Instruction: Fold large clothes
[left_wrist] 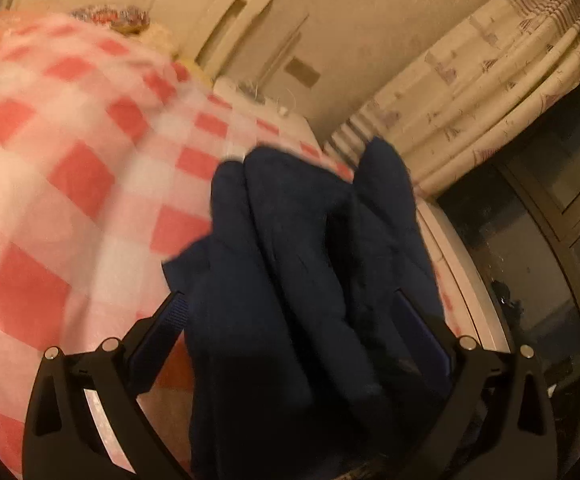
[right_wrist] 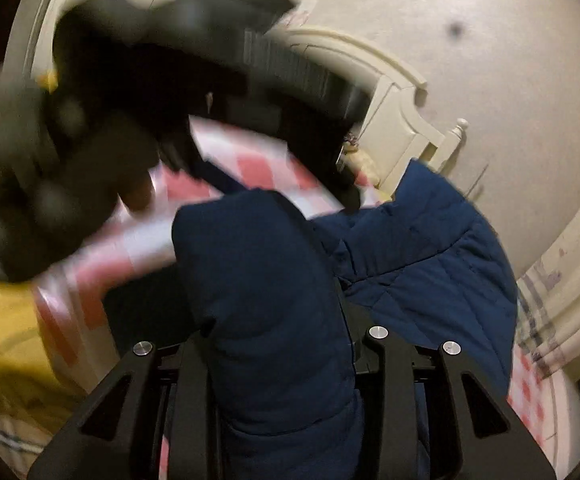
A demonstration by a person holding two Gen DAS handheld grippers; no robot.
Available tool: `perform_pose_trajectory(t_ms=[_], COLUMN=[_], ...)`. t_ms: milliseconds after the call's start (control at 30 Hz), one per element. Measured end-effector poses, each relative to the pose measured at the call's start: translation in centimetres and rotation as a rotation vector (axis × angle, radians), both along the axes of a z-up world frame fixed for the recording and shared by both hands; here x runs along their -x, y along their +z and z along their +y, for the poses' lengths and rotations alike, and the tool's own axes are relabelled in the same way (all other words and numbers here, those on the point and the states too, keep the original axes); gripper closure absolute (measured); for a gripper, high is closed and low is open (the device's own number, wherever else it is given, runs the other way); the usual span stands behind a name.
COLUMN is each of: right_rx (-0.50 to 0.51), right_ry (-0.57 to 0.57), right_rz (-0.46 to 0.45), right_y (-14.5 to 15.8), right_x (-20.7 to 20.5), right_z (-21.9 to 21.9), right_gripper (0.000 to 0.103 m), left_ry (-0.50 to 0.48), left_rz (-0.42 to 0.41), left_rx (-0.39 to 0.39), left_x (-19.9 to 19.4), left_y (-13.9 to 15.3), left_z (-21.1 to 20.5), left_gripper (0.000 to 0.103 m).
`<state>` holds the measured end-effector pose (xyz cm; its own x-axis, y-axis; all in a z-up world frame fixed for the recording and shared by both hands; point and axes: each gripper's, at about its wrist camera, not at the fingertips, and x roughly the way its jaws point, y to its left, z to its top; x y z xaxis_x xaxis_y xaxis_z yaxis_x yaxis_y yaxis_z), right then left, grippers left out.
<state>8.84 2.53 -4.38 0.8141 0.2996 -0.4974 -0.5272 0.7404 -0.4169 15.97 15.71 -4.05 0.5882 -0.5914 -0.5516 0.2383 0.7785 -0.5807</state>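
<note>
A dark navy quilted jacket hangs in folds between the fingers of my left gripper, which is shut on a thick bunch of it above the red-and-white checked bedspread. In the right wrist view my right gripper is shut on a padded part of the same jacket; more of the jacket spreads to the right. The left gripper shows blurred at upper left, held by a gloved hand.
A cream headboard and wall stand behind the bed. A patterned curtain hangs at right, with a dark window beside it. Yellow fabric lies at the lower left of the right wrist view.
</note>
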Motion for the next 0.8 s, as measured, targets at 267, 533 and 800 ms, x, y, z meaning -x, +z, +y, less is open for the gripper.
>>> perform_pose_trajectory(t_ms=[267,533,800], right_rx=[0.198,0.268,0.145], right_ry=[0.022,0.011,0.254], right_rz=[-0.026,-0.108,0.019], right_y=[-4.2,-6.2,-1.3], right_x=[-1.6,-0.3,5.4], right_z=[3.6,5.3,-0.6], right_gripper=[0.058,0.041,0.034], left_ry=[-0.092,-0.282,-0.228], left_rz=[-0.206,-0.217,-0.161], left_rx=[-0.371,-0.778,-0.69], left_x=[0.1,-5.7,-8.7], left_y=[8.3,5.5,-1.3], left_z=[-6.0,-15.9,-12.2], left_gripper=[0.003,0.003,0.002])
